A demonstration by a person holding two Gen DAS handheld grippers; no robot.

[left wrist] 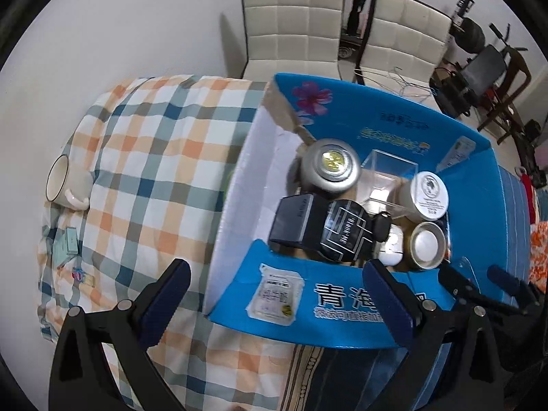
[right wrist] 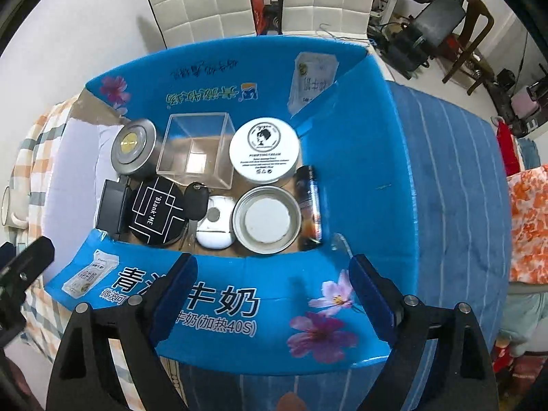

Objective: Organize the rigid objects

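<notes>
Fingers first: the left gripper (left wrist: 275, 303) has its blue-padded fingers (left wrist: 164, 303) spread wide with nothing between them, hovering over the near flap of the blue cardboard milk carton (left wrist: 342, 315). The right gripper (right wrist: 272, 299) is likewise wide open and empty above the same flap.

Far left on the checked orange-and-blue bedcover (left wrist: 154, 137), near the bed's left edge, a white ceramic mug (left wrist: 66, 185) lies on its side, with a small pale green box (left wrist: 68, 241) just nearer and a small colourful flat item I cannot identify nearer again. These look like the pieces left to gather. The mug, I judge, could roll on the soft cover if nudged off-centre.

Inside the carton, left to right, sit a grey round tin with a gold centre (right wrist: 135, 147), a black rectangular box (right wrist: 109, 205), a black round compact with white lines (right wrist: 156, 210), a clear square plastic box (right wrist: 197, 147), a black car key (right wrist: 197, 200), a white earbud case (right wrist: 214, 226), a white cream jar (right wrist: 263, 150), an open silver tin (right wrist: 267, 219) and a dark slim tube (right wrist: 310, 202) against the right wall.

Free floor remains only along the carton's left side, by the white inner flap. Anything dropped elsewhere would likely land on the packed items. The upright flaps narrow entry, and wide fingers may catch them.
</notes>
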